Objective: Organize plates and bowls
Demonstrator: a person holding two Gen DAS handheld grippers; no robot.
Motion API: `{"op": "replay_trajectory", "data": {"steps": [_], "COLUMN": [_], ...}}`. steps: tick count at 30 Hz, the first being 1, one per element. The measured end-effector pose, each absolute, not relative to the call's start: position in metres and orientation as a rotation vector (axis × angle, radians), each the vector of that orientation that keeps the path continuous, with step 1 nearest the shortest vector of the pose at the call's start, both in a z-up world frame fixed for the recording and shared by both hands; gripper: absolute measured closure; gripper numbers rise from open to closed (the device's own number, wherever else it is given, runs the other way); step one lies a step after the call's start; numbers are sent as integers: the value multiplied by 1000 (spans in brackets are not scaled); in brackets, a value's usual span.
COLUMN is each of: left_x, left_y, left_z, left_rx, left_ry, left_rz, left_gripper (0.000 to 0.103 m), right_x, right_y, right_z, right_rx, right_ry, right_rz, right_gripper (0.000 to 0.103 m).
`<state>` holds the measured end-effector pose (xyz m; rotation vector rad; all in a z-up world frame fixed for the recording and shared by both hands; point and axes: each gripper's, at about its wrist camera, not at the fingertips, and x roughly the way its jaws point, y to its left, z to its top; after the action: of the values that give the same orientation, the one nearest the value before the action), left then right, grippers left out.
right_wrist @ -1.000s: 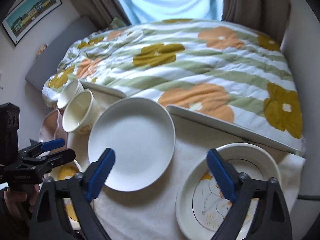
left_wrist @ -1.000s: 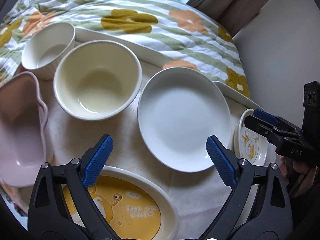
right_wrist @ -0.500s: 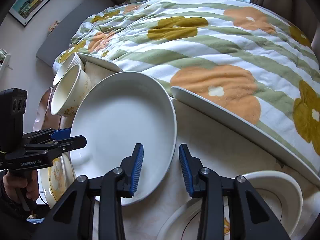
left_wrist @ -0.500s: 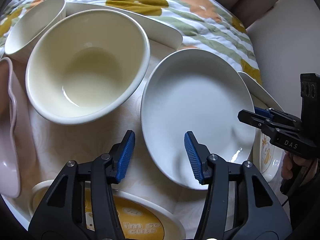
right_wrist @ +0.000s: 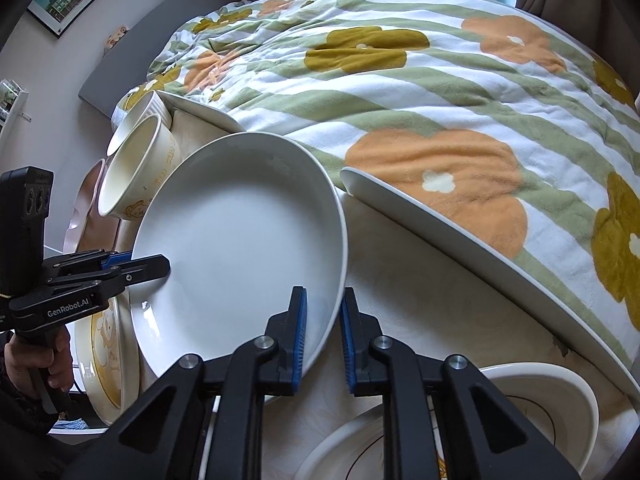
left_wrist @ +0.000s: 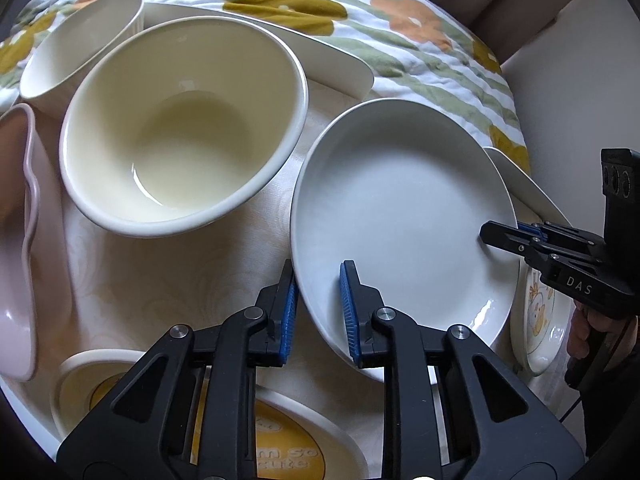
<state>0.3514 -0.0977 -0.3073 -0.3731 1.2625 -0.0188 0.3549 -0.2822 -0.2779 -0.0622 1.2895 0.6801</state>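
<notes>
**Both grippers clamp opposite rims of the white plate**

The white plate [left_wrist: 404, 216] sits face up on the cloth-covered desk [left_wrist: 172, 264], round and shallow, so it has no long axis to speak of; its hollow opens upward. In the right wrist view it appears tilted, its far edge higher than the near one, though the fisheye may exaggerate this. It lies between the cream bowl [left_wrist: 180, 120] on one side and a small plate with a cartoon print [left_wrist: 540, 316] on the other, whose edge it overlaps.

The left gripper [left_wrist: 318, 312] has its jaws over the plate's near rim: one blue pad lies inside the hollow, the other outside against the underside of the rim. The jaws have just been closing and now stand nearly together, grasping the rim.

The right gripper [right_wrist: 324, 332] takes the opposite rim the same way, one pad on the inner face and one outside. Its jaws too have just been closing and are clenched on the plate's edge. Each gripper shows in the other's view, biting the rim from the side.

Behind the cream bowl stands a smaller white ribbed bowl [left_wrist: 80, 48], close beside it. A pink wavy-edged dish [left_wrist: 20, 240] lies at the desk's left edge. A yellow-centred plate [left_wrist: 280, 440] lies under the left gripper. A flowered quilt [right_wrist: 400, 80] covers the bed behind the desk.
</notes>
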Motion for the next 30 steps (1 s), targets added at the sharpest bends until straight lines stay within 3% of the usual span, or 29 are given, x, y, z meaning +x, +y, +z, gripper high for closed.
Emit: {"op": "replay_trajectory", "data": {"steps": [16, 24, 30], "left_x": [317, 279, 246], "left_y": [-97, -67, -33], "left_z": [-250, -208, -202], "left_rx": [-336, -279, -218], "left_ry": [1156, 1088, 1086], "left_rz": [-31, -117, -210], "left_gripper": [85, 85, 85], "right_x": [320, 259, 202], "right_y": [-294, -274, -244], "right_z": [-220, -170, -165], "right_rx": [-2, 49, 126], "right_ry": [1147, 1067, 1048], "right_rz": [709, 647, 536], "right_gripper": [88, 88, 88]}}
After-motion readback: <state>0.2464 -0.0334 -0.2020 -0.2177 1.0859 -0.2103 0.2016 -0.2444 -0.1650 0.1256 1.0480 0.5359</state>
